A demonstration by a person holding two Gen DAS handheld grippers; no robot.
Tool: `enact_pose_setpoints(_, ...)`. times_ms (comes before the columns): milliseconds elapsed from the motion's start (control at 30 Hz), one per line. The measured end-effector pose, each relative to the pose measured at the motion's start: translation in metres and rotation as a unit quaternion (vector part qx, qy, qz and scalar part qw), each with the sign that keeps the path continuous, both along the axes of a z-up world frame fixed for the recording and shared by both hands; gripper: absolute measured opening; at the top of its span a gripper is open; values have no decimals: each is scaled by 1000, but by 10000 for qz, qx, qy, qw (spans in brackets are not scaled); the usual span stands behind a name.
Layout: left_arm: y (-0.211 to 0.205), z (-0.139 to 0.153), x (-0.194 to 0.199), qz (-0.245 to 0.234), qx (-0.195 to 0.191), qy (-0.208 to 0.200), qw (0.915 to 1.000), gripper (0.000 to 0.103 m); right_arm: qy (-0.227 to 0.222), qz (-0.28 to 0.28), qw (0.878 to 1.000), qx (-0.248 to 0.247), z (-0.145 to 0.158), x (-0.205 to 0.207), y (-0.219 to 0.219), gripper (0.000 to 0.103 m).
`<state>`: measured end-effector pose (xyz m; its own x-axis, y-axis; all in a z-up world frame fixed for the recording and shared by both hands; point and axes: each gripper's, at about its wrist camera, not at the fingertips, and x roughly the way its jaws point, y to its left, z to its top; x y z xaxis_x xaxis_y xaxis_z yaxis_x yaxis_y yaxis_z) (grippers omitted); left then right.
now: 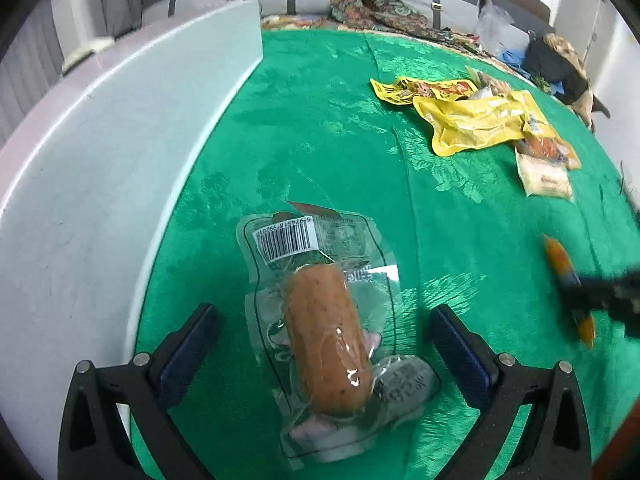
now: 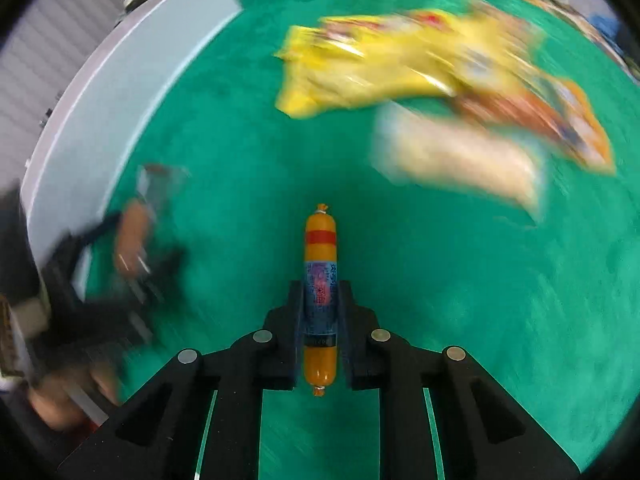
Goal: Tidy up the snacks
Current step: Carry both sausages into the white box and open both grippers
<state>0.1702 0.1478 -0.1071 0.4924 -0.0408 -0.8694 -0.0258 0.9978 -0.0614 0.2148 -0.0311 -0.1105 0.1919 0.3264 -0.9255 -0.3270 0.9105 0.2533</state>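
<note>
A brown sausage in a clear vacuum pack point(image 1: 326, 332) lies on the green tablecloth point(image 1: 340, 120). My left gripper point(image 1: 320, 320) is open, with one finger on each side of the pack, apart from it. My right gripper point(image 2: 320, 300) is shut on a thin orange sausage stick with a blue label point(image 2: 320, 280) and holds it above the cloth. That stick and gripper show blurred at the right of the left wrist view point(image 1: 568, 284). The left gripper and the pack show blurred in the right wrist view point(image 2: 132, 240).
A white board point(image 1: 100, 160) lies along the left of the table. A heap of yellow and orange snack bags point(image 1: 476, 120) and a pale packet point(image 1: 544, 178) lie far right. Cloth and bags point(image 1: 380, 8) lie past the table's far edge.
</note>
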Motion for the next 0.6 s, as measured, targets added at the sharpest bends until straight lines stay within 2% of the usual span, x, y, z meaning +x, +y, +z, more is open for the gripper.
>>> enact_pose_setpoints(33,1,2,1,88,-81,-6,9999,91,-134,-149,9998,41,-1,-14,-21,16)
enact_pose_setpoints(67,0,6,1,161,33,-106,9998,65,-200,-273,9994,76,-2,-23,-35,16)
enact_pose_setpoints(100,-2,7,0,169,134,-129,9997,59,-228,-419,9988,139,-3,-30,-49,16)
enact_pose_setpoints(133,-2,8,-3,156,61,-160,9997,53,-216,-632,9974,288,-4,-39,-67,16)
enact_pose_setpoints(167,-1,10,-8,115,-315,-240,9991,51,-203,-766,9961,399,-4,-47,-78,17)
enact_pose_setpoints(367,-8,18,-35,78,-1063,-467,9932,51,-242,-1449,9835,1052,-4,-73,-135,17)
enact_pose_setpoints(500,-8,38,-41,110,-1533,-571,9865,51,-178,-1448,9836,1061,-7,-72,-126,16)
enact_pose_setpoints(600,4,69,-48,163,-1932,-809,9777,51,-222,-1306,9833,1248,8,-66,-114,17)
